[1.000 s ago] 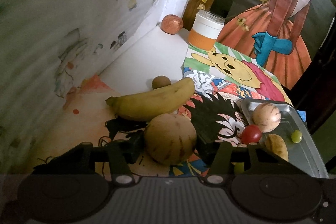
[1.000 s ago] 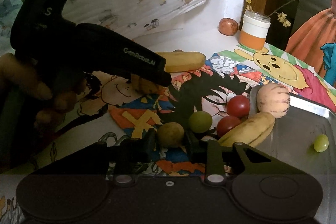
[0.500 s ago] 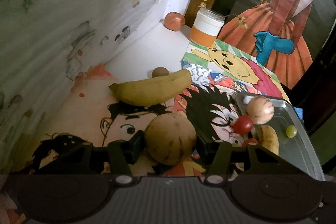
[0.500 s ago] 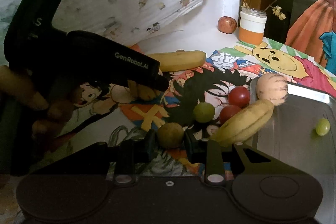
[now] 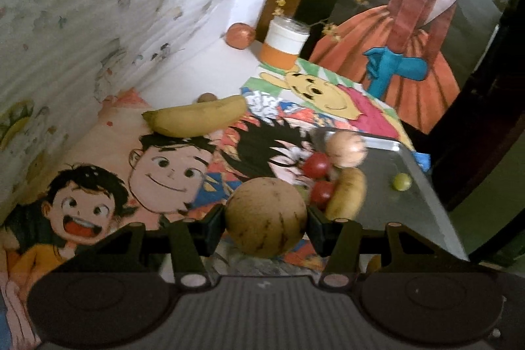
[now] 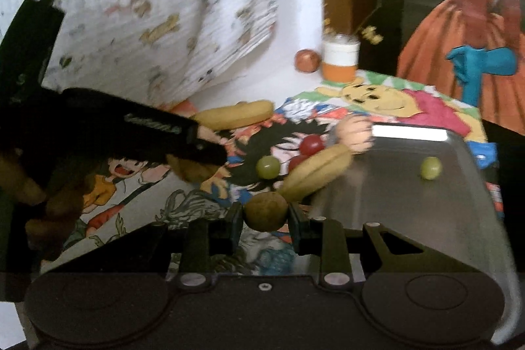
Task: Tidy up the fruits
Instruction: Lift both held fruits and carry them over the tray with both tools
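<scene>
Both grippers nearer the tray (image 6: 410, 133) vs 1s ago, L gripper (image 5: 266, 217) clamping striped melon (image 5: 266, 215), R gripper (image 6: 265, 212) pinching small brown fruit (image 6: 265, 210).

left wrist: close, tilted down | right wrist: close, tilted down | shared: metal tray (image 5: 426, 209) (image 6: 410, 218) at 3 o'clock

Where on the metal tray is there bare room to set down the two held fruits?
The tray is bare across its near and middle floor, bordered only by one green grape far right. Its left rim is crowded: a banana, a striped melon and two tomatoes cluster there.
</scene>
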`<state>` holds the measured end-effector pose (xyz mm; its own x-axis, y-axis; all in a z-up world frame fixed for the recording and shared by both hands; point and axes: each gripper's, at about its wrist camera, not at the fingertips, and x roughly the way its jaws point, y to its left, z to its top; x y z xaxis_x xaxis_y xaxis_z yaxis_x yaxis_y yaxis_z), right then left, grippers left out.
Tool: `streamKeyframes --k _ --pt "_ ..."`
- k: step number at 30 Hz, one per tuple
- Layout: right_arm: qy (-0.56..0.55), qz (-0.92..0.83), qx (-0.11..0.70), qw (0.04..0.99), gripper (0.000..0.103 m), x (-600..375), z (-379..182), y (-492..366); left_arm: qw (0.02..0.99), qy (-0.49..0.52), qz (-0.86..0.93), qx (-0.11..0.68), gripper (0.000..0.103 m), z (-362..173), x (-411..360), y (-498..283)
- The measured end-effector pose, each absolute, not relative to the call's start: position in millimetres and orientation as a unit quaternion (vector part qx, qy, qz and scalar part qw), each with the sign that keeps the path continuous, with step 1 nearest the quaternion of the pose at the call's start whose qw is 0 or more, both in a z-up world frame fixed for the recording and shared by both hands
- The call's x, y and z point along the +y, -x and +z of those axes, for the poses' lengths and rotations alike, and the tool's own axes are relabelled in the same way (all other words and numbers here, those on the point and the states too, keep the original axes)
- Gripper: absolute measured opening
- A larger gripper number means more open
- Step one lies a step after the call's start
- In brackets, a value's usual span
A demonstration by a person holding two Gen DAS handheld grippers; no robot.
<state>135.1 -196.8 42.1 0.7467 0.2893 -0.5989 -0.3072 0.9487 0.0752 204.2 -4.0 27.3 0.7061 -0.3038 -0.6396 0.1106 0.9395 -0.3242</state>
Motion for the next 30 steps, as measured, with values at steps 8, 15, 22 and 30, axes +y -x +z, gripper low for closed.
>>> streamKeyframes --k 8,15,22,30 --pt "-0.001 0.128 0.298 0.946 0.032 -228.4 57.2 -97.9 0.916 0.14 -0.135 0.35 0.057 47.1 -25.4 -160.7" --pt "-0.031 0.091 0.281 0.955 0.032 -257.7 59.8 -79.3 0.914 0.145 -0.166 0.342 0.057 48.9 -46.4 -137.3" --pt "-0.046 0.065 0.281 0.956 0.032 -287.6 53.3 -76.4 0.905 0.141 -0.18 0.358 0.057 39.2 -69.2 -133.7" --pt "-0.006 0.062 0.274 0.96 0.032 -320.2 57.2 -80.6 0.898 0.123 -0.187 0.378 0.057 41.3 -89.6 -150.7"
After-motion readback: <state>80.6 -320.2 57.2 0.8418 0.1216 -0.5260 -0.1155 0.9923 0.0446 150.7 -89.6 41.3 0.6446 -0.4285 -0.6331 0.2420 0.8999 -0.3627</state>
